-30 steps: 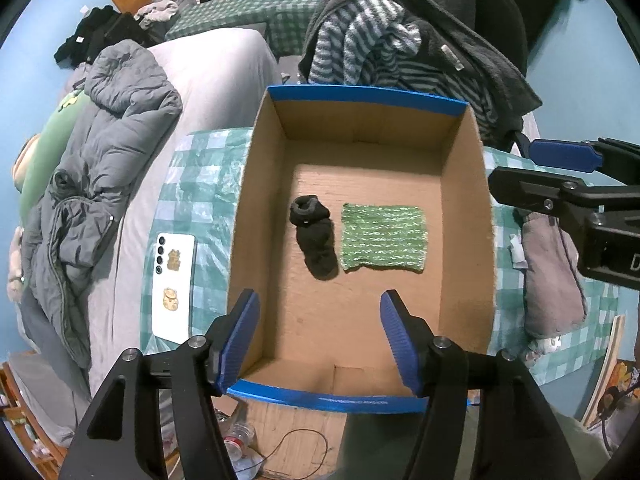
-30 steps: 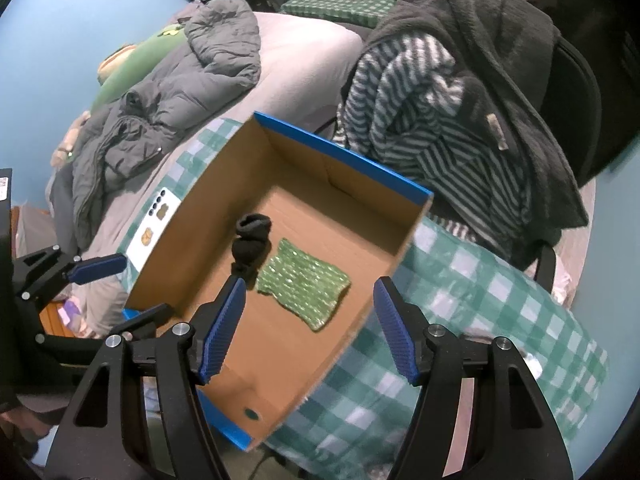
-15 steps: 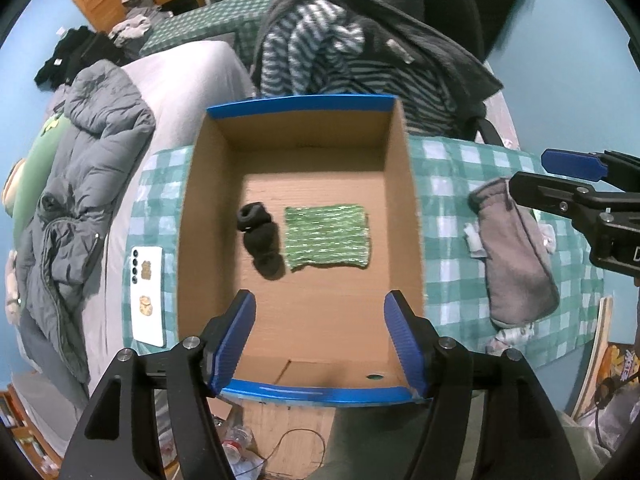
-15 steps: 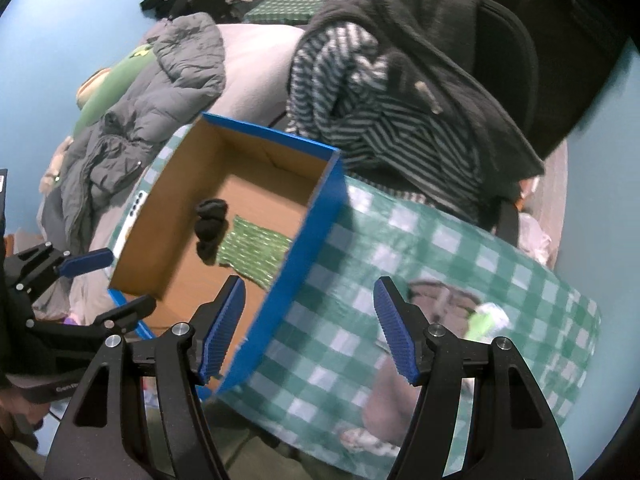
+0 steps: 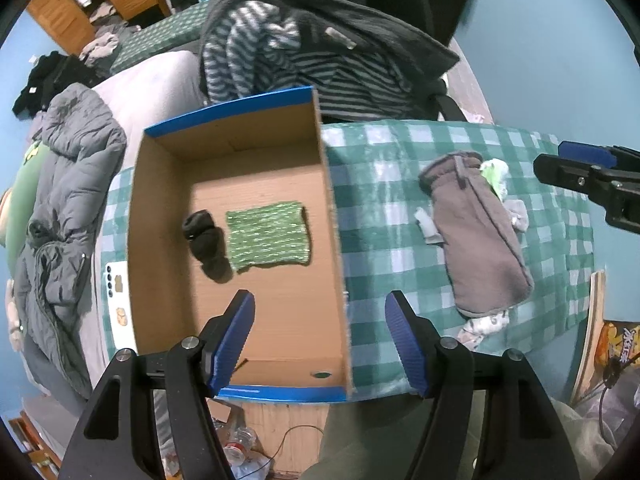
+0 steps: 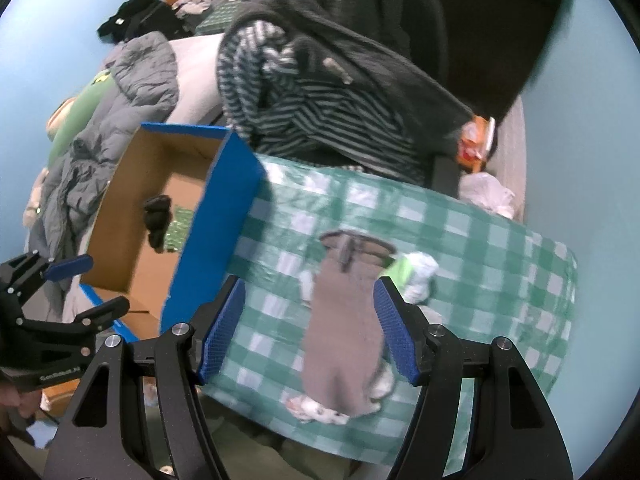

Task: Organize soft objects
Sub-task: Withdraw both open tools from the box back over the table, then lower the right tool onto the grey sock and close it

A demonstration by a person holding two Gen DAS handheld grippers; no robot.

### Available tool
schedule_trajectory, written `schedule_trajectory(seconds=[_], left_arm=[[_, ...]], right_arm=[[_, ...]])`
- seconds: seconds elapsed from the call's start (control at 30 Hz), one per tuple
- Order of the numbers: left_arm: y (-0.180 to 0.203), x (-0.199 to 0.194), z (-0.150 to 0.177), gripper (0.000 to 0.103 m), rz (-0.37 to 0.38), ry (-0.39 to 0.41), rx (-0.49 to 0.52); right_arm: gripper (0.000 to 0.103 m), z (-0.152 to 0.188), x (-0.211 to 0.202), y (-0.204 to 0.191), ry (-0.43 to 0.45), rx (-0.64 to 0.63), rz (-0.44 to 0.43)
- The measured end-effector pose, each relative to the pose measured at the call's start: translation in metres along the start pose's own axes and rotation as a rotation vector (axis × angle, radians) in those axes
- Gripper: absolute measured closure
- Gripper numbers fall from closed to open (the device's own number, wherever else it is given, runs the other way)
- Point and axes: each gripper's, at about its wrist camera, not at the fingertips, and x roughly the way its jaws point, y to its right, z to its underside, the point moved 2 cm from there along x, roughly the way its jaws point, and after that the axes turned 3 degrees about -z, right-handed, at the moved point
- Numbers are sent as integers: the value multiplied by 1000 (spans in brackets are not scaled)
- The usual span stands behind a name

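Soft objects split two ways: a black sock (image 5: 206, 242) and a green knitted cloth (image 5: 269, 235) lie side by side, touching, on the floor of an open cardboard box (image 5: 160, 248) with blue outer walls; a grey-brown mitten (image 5: 478, 236) lies flat outside the box on the green checked tabletop (image 5: 380, 208), well apart from the box wall, cuff toward the far edge. Small pale cloth bits tucked around the mitten: a light green one (image 5: 495, 172) at the cuff, a white-grey one (image 5: 427, 226) on its box side, a patterned white one (image 5: 482, 326) under its near end. Left hand-held gripper (image 5: 320, 344) points down over the box's right wall near the front corner, jaws spread wide with nothing between the pads, having just opened a bit further. Right hand-held gripper (image 6: 308, 330) hangs over the mitten, jaws spread, the mitten seen between the blue pads but below them, not pinched; that view is motion-blurred. Each hand-held gripper shows at the edge of the other's view. A white phone (image 5: 116, 304) lies on the tabletop left of the box. Behind the tabletop a chair draped with a striped top and dark fleece (image 5: 320, 52); left of it a bed with a grey puffer jacket (image 5: 68, 184).
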Motion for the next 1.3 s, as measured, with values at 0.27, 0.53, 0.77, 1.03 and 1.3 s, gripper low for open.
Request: schedule_trajectory(seconds=[0.27,0.53,0.77,1.03,1.3], left_arm=[[30,5,-7,34,25,-22,22],[60,15,-14,30,44,-43,32],[84,28,-22,30,56,-71,30],[106,48,-32,29,31,-78,31],[122,73,-36,29,19,-109,18]], right_arm=[[37,16,-14,44,7,59,29],[37,31,-12,83,-16,107,54],[37,43,0,109,-46,137,54],[37,47,26,119,-80,124,33],[37,51,63,122,-125,91,23]])
